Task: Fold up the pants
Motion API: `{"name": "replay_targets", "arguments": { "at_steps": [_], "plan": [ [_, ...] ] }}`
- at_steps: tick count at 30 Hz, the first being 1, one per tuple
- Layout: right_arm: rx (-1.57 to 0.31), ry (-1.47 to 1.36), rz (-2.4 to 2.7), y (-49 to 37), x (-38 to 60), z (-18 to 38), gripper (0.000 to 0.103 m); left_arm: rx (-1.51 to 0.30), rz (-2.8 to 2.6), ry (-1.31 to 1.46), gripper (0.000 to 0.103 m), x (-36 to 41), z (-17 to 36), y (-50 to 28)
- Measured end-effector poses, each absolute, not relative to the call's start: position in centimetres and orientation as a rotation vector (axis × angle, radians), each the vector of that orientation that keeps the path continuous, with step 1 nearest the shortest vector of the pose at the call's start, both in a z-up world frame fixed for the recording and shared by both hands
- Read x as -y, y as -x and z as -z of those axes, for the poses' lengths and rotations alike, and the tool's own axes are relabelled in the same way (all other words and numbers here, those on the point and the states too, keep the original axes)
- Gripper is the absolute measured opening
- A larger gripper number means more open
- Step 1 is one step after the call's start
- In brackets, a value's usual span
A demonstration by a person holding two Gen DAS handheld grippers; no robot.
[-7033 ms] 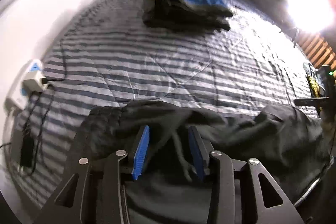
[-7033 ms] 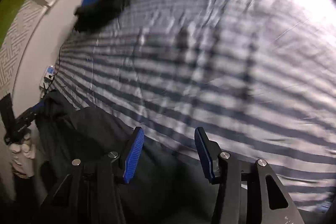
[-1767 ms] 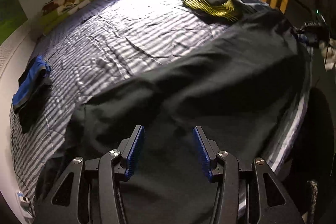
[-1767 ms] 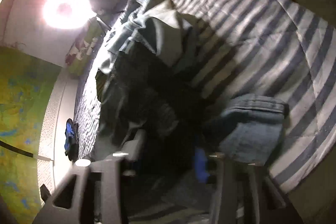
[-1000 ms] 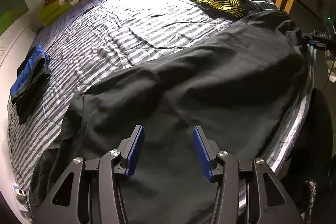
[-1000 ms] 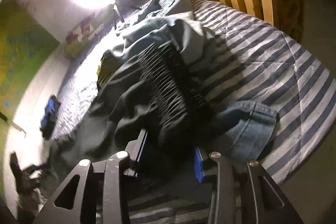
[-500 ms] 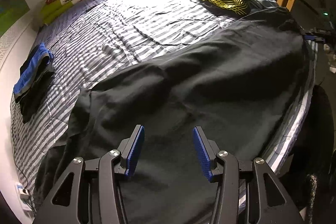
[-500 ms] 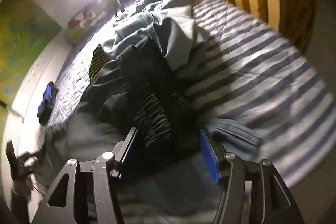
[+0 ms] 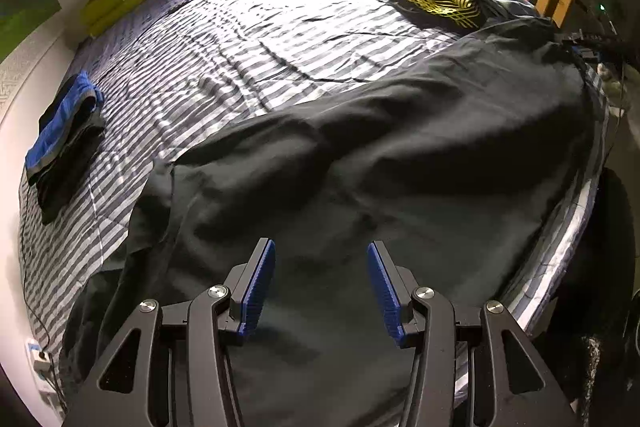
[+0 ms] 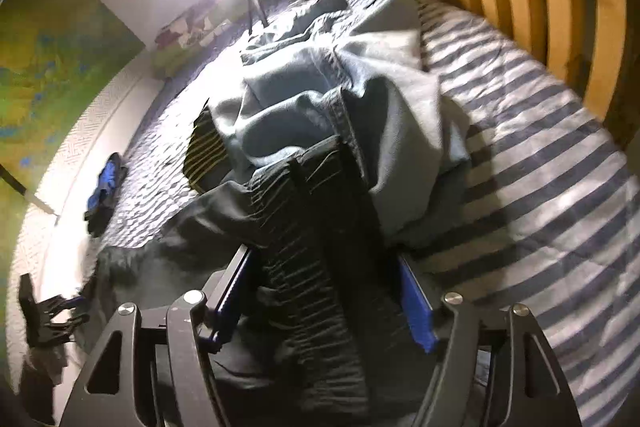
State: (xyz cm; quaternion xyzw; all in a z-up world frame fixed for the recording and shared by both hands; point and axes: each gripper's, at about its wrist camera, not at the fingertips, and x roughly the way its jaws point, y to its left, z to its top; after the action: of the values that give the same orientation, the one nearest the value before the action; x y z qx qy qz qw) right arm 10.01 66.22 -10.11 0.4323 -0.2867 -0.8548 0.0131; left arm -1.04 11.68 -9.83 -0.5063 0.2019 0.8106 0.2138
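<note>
Black pants (image 9: 360,163) laid long: keep left gripper (image 9: 321,287) spread and clear at 6 o'clock, let opening right gripper (image 10: 320,303) shed waistband (image 10: 316,267) flat.

Black pants (image 9: 400,155) flat on striped bed (image 9: 248,39), perhaps slightly rumpled.

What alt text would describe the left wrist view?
Black pants lie spread along the near edge of a striped bed, beneath the left gripper, whose blue fingers stand apart, empty. Folded clothes sit far left.
</note>
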Motion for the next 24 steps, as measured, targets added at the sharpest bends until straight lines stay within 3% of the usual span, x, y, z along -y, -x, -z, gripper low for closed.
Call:
{"name": "replay_targets", "arguments": {
  "at_steps": [4, 5, 10, 15, 19, 24],
  "plan": [
    [0.847, -1.369, 2.681, -10.8, -66.1, 9.3, 0.037, -0.549, -2.25, 1.392, 0.052, -11.6, 9.6, 1.0],
    [0.832, -1.39, 2.68, -10.9, -65.9, 9.0, 0.034, -0.546, -2.249, 1.386, 0.052, -11.7, 9.6, 1.0],
    [0.751, -1.436, 2.713, -11.5, -64.6, 7.0, 0.031, -0.54, -2.251, 1.366, 0.052, -11.5, 9.4, 0.6],
    [0.689, -1.259, 2.823, -14.2, -62.4, 2.8, 0.031, -0.513, -2.264, 1.368, 0.052, -10.3, 9.4, 0.2],
    [0.572, -1.397, 2.912, -13.6, -61.3, 2.3, 0.031, -0.487, -2.29, 1.368, 0.052, -9.2, 9.3, 0.3],
    [0.624, -1.343, 2.997, -12.8, -60.4, -2.2, 0.03, -0.293, -2.294, 1.386, 0.052, -5.7, 8.4, 0.3]
  ]
}}
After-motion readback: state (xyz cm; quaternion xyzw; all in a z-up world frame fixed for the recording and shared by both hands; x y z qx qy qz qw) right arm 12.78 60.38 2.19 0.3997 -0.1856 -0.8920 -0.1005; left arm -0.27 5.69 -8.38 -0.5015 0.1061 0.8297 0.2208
